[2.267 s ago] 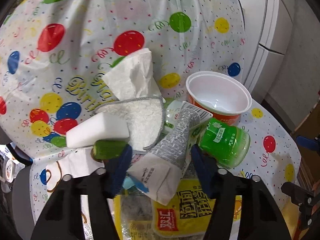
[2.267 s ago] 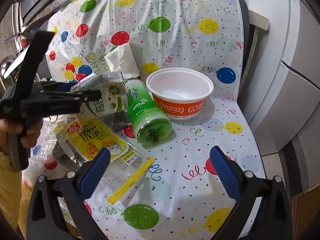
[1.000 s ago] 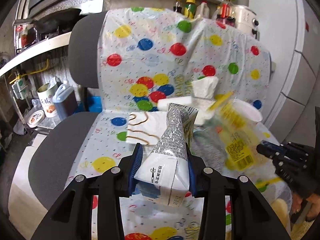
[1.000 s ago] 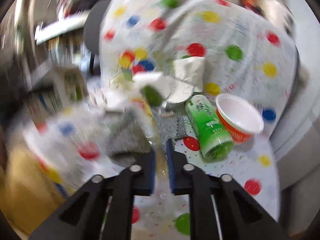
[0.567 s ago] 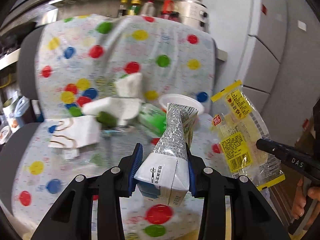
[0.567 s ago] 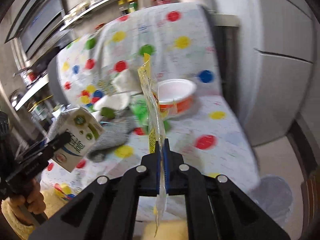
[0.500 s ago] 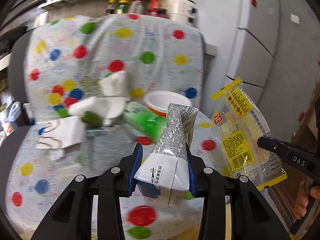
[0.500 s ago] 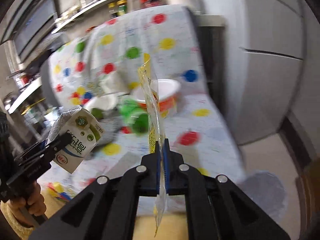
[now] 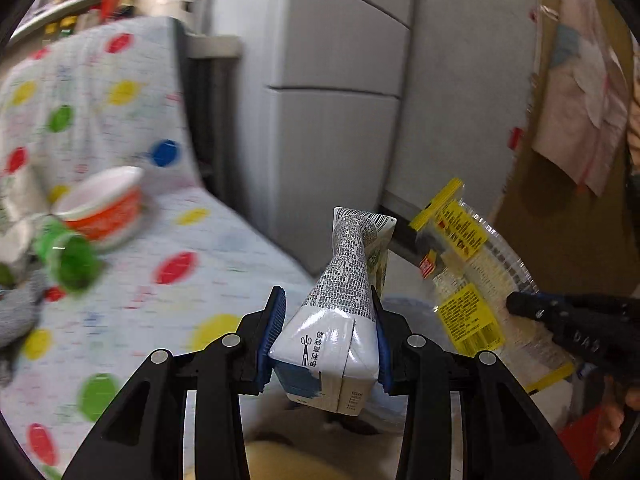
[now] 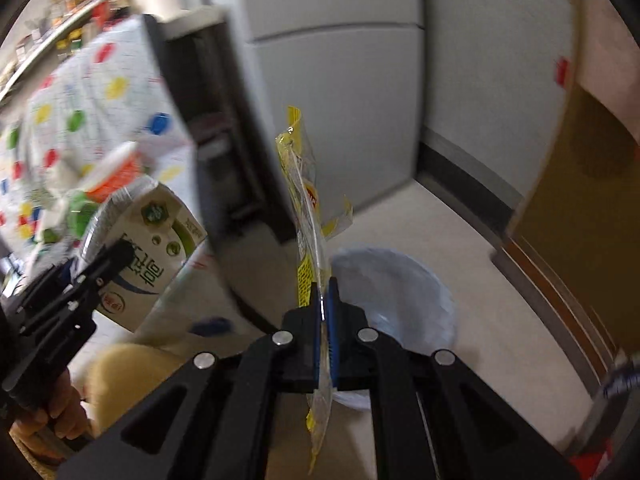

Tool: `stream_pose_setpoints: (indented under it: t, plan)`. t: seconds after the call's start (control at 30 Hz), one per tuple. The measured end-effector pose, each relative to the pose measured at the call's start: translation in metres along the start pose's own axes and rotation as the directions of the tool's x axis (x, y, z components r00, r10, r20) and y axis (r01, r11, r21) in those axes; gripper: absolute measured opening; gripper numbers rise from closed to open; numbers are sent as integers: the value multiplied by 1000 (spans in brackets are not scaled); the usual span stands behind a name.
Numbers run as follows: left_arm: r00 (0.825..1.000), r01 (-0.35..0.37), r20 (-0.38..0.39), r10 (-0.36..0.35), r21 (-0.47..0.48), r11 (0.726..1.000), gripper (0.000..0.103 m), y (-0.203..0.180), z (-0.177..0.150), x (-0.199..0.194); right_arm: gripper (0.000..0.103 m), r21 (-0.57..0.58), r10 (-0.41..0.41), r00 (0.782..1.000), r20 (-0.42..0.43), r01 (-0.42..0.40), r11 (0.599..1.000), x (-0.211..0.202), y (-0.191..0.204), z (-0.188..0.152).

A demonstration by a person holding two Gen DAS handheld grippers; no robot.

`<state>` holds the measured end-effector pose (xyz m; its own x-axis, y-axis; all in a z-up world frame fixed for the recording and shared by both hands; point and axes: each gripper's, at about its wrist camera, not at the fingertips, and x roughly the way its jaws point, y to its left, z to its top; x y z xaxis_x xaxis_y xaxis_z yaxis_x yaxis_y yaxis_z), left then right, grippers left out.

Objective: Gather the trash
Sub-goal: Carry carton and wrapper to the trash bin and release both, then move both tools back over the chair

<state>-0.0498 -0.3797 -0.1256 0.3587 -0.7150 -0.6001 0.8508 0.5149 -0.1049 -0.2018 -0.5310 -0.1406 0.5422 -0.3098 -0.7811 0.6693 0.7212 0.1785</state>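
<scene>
My left gripper (image 9: 328, 336) is shut on a white and grey milk carton (image 9: 340, 312), held out past the edge of the balloon-print cloth (image 9: 132, 292). The same carton (image 10: 148, 252) shows at the left of the right wrist view. My right gripper (image 10: 325, 312) is shut on a clear and yellow plastic wrapper (image 10: 306, 216), seen edge-on; in the left wrist view that wrapper (image 9: 464, 276) hangs at the right. A bin lined with a pale blue bag (image 10: 400, 300) stands on the floor just beyond the right gripper's fingers.
On the cloth lie an orange and white bowl (image 9: 104, 208) and a green bottle (image 9: 68, 260) on its side. A grey cabinet (image 9: 332, 100) stands behind. A brown cardboard panel (image 10: 592, 172) leans at the right. A hand (image 10: 52, 416) holds the left gripper.
Both grippers have swung right, away from the cloth and down toward the floor, each keeping its item. The bin has come into the right wrist view.
</scene>
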Motion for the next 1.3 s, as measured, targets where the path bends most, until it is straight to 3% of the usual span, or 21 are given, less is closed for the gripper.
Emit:
stream_pose_setpoints:
  t: [0.17, 0.4, 0.43, 0.47, 0.5, 0.67, 0.83, 0.97, 1.17, 1.2, 1.27, 1.3]
  plan:
    - [993, 66, -94, -65, 1, 998, 40, -27, -2, 53, 4, 87, -33, 997, -67, 39, 995, 39, -35, -10]
    - [977, 73, -200, -69, 12, 997, 43, -42, -5, 117, 5, 157, -68, 987, -145, 91, 983, 104, -74, -8]
    - [976, 68, -208, -66, 6, 998, 46, -42, -4, 121, 10, 165, -80, 985, -154, 106, 981, 109, -78, -8]
    - [973, 75, -219, -74, -2, 997, 57, -42, -3, 126, 19, 176, -83, 984, -155, 110, 978, 112, -82, -7]
    - [972, 81, -220, -80, -8, 997, 59, -41, -2, 127, 22, 187, -81, 985, -156, 110, 976, 114, -85, -6]
    - [977, 112, -184, -111, -7, 994, 70, -40, 1, 114, 48, 179, -105, 987, -124, 126, 976, 96, -89, -5]
    - [982, 96, -159, -97, -16, 995, 70, -31, 8, 98, 48, 152, -99, 995, -25, 102, 983, 50, -78, 2]
    - [995, 15, -102, -17, -12, 1000, 70, -1, 11, 50, 51, 104, -84, 995, 51, 79, 991, 10, -55, 10]
    - [992, -108, -64, 105, -45, 993, 71, 53, 6, -9, 52, -24, 34, 989, 146, -30, 999, -34, 15, 23]
    - [990, -132, -59, 129, -50, 990, 71, 63, 2, -20, 54, -45, 59, 987, 148, -53, 998, -36, 27, 24]
    - [982, -182, -67, 178, -59, 981, 71, 81, -3, -37, 74, -113, 131, 981, 144, -115, 987, -40, 61, 27]
    - [977, -205, -69, 201, -65, 977, 71, 92, -6, -46, 77, -148, 168, 976, 138, -148, 978, -41, 79, 28]
